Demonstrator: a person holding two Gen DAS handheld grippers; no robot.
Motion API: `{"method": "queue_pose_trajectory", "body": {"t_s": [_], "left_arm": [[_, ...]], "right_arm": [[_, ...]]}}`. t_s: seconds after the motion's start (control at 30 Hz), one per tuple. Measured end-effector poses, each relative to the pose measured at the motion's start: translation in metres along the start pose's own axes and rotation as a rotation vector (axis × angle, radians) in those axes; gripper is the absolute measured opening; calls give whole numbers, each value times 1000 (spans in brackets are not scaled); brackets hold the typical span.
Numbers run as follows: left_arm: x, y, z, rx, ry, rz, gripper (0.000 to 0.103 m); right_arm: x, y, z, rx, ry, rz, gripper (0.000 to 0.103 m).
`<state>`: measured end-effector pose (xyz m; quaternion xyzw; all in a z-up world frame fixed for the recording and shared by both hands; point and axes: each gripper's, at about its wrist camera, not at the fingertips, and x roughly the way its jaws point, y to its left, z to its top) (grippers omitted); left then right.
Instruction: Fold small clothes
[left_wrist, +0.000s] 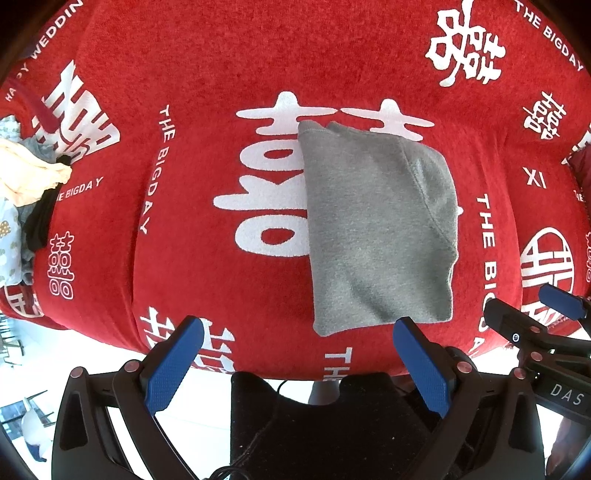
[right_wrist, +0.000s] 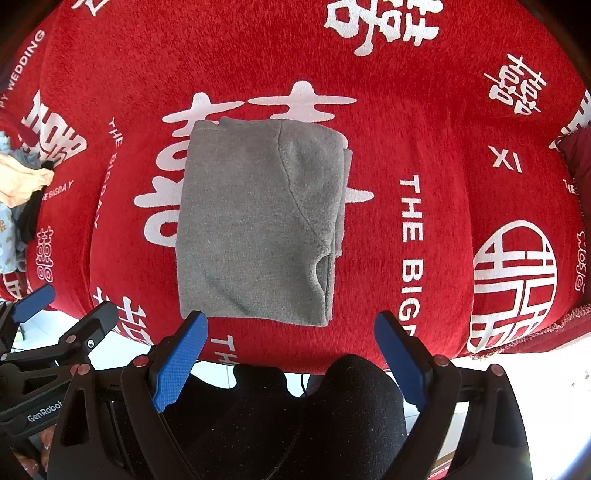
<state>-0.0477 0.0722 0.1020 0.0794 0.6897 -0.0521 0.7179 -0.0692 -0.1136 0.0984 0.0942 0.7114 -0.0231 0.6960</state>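
A small grey garment (left_wrist: 373, 225) lies folded into a rough rectangle on the red table cover; it also shows in the right wrist view (right_wrist: 258, 221). My left gripper (left_wrist: 299, 328) is open and empty, held just short of the garment's near edge, its right finger by the near corner. My right gripper (right_wrist: 291, 325) is open and empty, also just short of the near edge. Each gripper shows in the other's view, the right one (left_wrist: 532, 310) at the right edge, the left one (right_wrist: 62, 306) at the left edge.
A red cover with white characters (left_wrist: 221, 74) drapes the table. A pile of unfolded small clothes (left_wrist: 26, 184) lies at the far left, also seen in the right wrist view (right_wrist: 18, 192). The table's near edge and my dark-clothed legs (right_wrist: 351, 398) are below.
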Motion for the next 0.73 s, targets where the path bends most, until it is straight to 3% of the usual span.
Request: {"method": "queue_pose_trajectory", "body": {"t_s": [0.73], "left_arm": [[-2,-2,-2,11,-35,15,103]], "right_arm": [[0,0,-3,5,-2,-3,93]]}}
